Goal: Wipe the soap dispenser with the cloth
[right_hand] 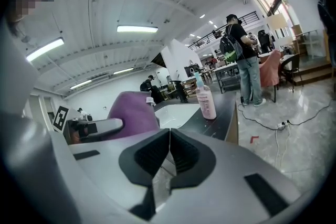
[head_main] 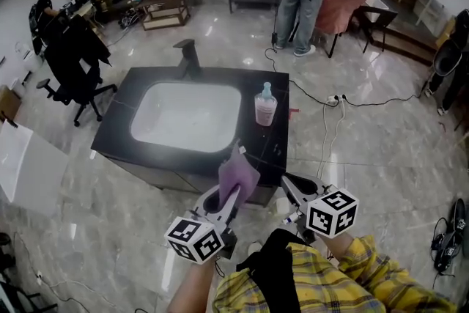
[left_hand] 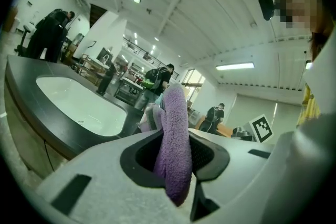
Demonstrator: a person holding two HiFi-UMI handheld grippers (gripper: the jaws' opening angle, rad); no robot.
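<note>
Holding the cloth [head_main: 237, 168] clamped in its jaws, the left gripper [head_main: 231, 196] hung short of the counter [head_main: 124, 124]; right gripper [head_main: 291, 189] pressed together, empty; dispenser [head_main: 265, 105] stood beside the sink [head_main: 187, 116], well apart; wiping looked entirely undone.

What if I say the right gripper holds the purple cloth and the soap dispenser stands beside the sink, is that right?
No: the left gripper holds the purple cloth, as the left gripper view shows. The soap dispenser does stand beside the sink.
</note>
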